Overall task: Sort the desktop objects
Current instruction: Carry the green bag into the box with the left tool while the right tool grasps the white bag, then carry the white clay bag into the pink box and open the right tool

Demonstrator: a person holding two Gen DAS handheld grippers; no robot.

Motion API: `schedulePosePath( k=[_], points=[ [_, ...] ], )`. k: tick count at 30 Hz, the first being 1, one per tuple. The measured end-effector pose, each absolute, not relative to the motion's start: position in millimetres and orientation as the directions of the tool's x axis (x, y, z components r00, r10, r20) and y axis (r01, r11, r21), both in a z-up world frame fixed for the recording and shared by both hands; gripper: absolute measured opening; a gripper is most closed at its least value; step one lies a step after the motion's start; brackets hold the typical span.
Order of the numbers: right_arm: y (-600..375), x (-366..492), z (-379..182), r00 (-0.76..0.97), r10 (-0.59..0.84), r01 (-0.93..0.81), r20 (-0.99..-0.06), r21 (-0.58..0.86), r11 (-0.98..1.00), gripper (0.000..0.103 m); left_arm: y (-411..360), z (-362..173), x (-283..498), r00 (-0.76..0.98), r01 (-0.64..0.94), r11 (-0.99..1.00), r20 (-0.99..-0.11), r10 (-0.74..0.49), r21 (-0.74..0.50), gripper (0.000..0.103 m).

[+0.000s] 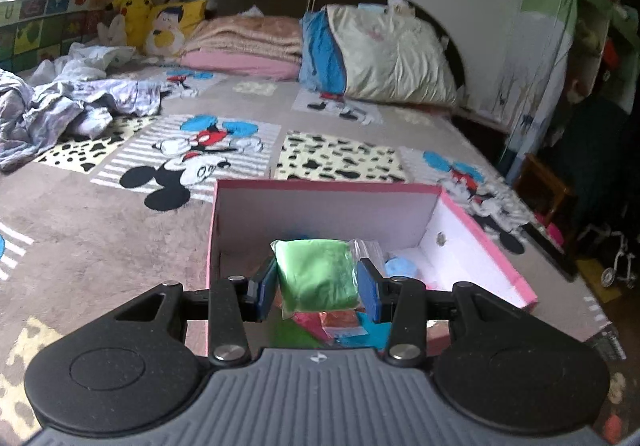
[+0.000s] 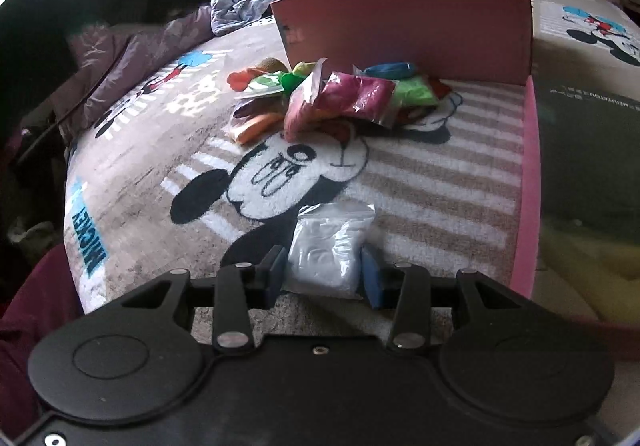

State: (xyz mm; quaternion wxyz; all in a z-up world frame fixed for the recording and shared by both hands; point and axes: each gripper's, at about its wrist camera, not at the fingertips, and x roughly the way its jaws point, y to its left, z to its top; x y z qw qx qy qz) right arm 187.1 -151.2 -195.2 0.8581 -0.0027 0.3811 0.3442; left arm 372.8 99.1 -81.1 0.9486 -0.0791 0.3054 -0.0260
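In the left wrist view my left gripper [image 1: 318,288] is shut on a green clay packet [image 1: 316,272] in clear plastic, held over the open pink box [image 1: 492,246]. Inside the box lie a blue clay lump [image 1: 402,268] and red and teal packets [image 1: 344,326]. In the right wrist view my right gripper [image 2: 322,278] is shut on a white clay packet [image 2: 328,246] resting on the Mickey blanket [image 2: 420,181]. Beyond it a pile of coloured clay packets [image 2: 340,97] lies against the pink box lid [image 2: 404,21].
The bed's blanket [image 1: 100,230] spreads around the box. Crumpled grey clothes [image 1: 60,105] lie at the left, pillows [image 1: 388,53] and plush toys [image 1: 140,17] at the headboard. A dark box side [image 2: 588,149] with a pink edge stands to the right of the white packet.
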Motion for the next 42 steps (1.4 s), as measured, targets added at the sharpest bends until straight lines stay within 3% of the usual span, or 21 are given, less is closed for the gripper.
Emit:
schedulePosePath(
  k=[7,9,10,13,21,42],
  points=[
    [-152,187,-201,0.476,0.593,-0.598,-0.650,0.255,0.759,0.040,89,-101,395,0.748,0.002,0.990,-0.657,-0.094,-0.139,0.042],
    [-152,187,-202,0.478,0.593,-0.599,-0.648,0.253,0.760,0.040,84,-109,403,0.691,0.026,0.993,-0.716,-0.099,-0.112,0.049],
    [-152,187,-202,0.480,0.592,-0.599,-0.647,0.251,0.760,0.040,80,-112,404,0.679,0.027,0.997,-0.730,-0.075,-0.077,0.059],
    [-152,185,-203,0.486,0.589,-0.602,-0.646,0.242,0.761,0.040,71,-111,396,0.702,0.040,0.999,-0.712,-0.034,-0.009,0.061],
    [-151,186,-202,0.486,0.581,-0.602,-0.653,0.231,0.764,0.040,67,-89,365,0.762,-0.012,1.000,-0.648,0.018,0.014,0.061],
    [-167,172,-163,0.478,0.635,-0.580,-0.607,0.324,0.747,0.039,70,-69,284,0.764,-0.031,0.997,-0.645,-0.023,-0.072,0.061]
  ],
)
